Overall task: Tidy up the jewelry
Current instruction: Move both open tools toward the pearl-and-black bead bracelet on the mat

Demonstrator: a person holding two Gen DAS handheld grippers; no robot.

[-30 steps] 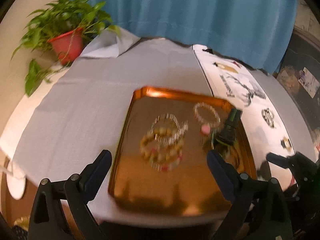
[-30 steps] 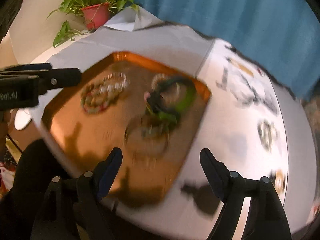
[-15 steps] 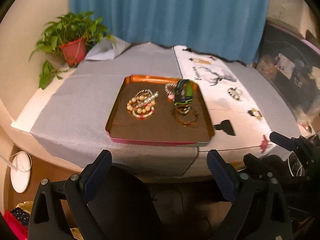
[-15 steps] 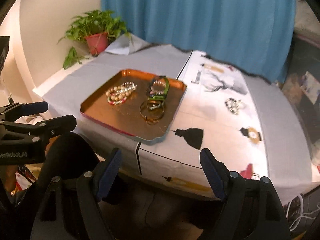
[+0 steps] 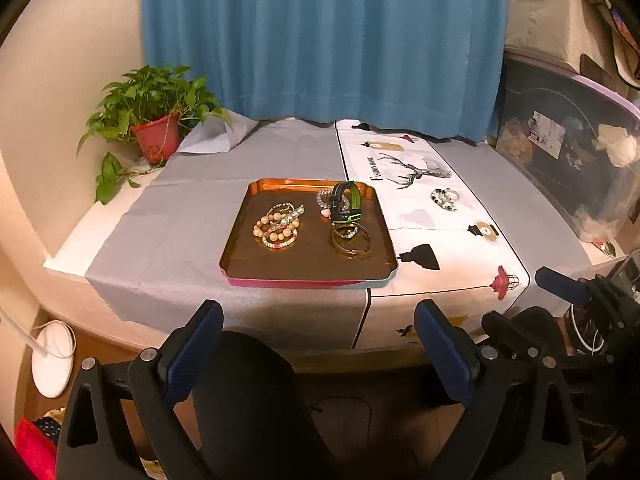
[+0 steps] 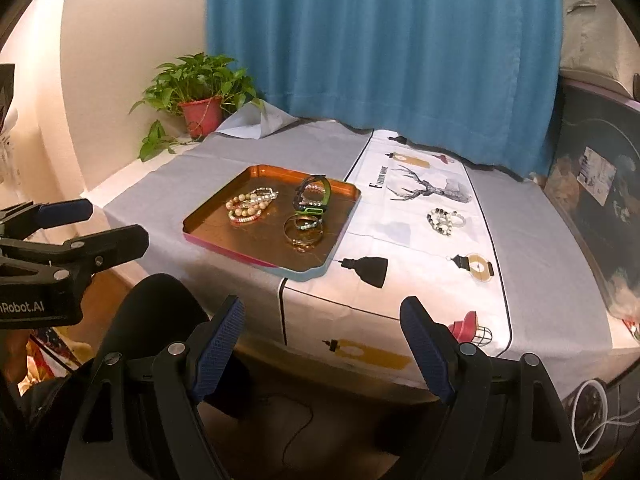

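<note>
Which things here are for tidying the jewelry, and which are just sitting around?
For the job: copper tray, beaded bracelets, green and black watch, gold bangles, black and white bracelet.
Just lying about: potted plant, blue curtain.

Jewelry (image 5: 276, 226) lies in copper tray (image 5: 240, 248).

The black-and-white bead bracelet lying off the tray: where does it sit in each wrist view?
Left wrist view: black-and-white bead bracelet right of centre, on the white printed runner, right of the copper tray.
Right wrist view: bracelet right of centre, again right of the tray.
Shared landmark: the deer print just behind it.
</note>
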